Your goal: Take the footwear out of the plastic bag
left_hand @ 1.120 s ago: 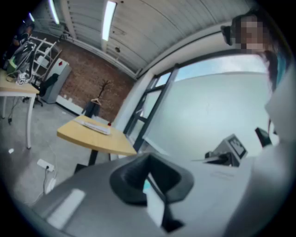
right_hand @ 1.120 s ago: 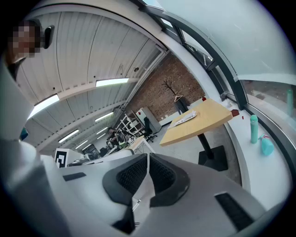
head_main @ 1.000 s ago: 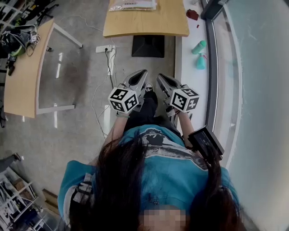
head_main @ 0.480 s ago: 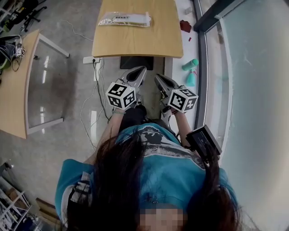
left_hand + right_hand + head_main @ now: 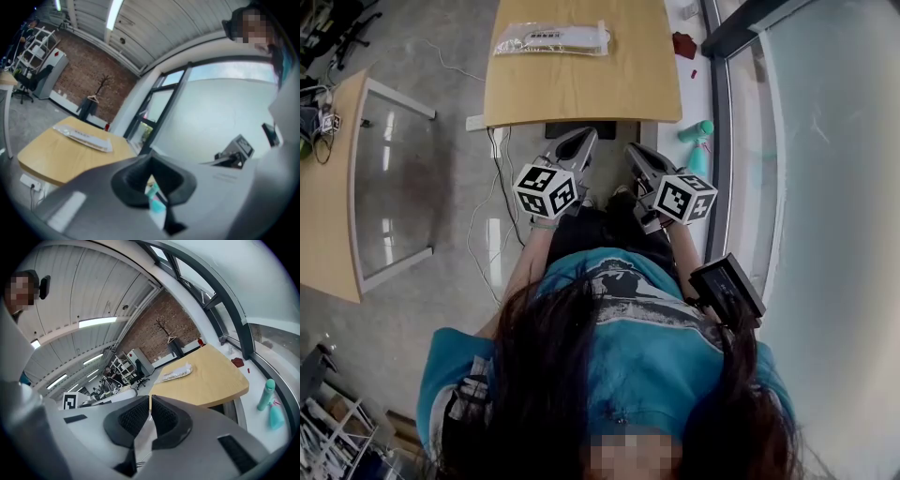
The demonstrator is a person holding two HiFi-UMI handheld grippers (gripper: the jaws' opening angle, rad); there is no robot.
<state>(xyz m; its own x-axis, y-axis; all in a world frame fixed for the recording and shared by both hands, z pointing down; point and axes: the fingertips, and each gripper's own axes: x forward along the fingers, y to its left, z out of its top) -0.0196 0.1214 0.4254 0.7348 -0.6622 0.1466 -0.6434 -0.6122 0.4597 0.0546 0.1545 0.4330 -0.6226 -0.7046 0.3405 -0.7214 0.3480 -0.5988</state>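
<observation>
Grey left gripper (image 5: 579, 141) and right gripper (image 5: 636, 155) were both closed and empty, held side by side before the person's body, pointing towards the wooden table (image 5: 581, 89). Plastic bag (image 5: 551, 38) lay untouched near its far edge.

Two grippers (image 5: 579, 141) (image 5: 637, 155), one plastic bag (image 5: 551, 39), two wooden tables (image 5: 581, 89) (image 5: 323, 187), two teal bottles (image 5: 696, 130) (image 5: 697, 161), one red object (image 5: 684, 44)

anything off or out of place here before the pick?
Nothing stands out. The plastic bag lies flat on the wooden table, towards its far edge, untouched. The left gripper and right gripper are both shut and empty. Only clutter: a power strip with cables on the floor.
</observation>
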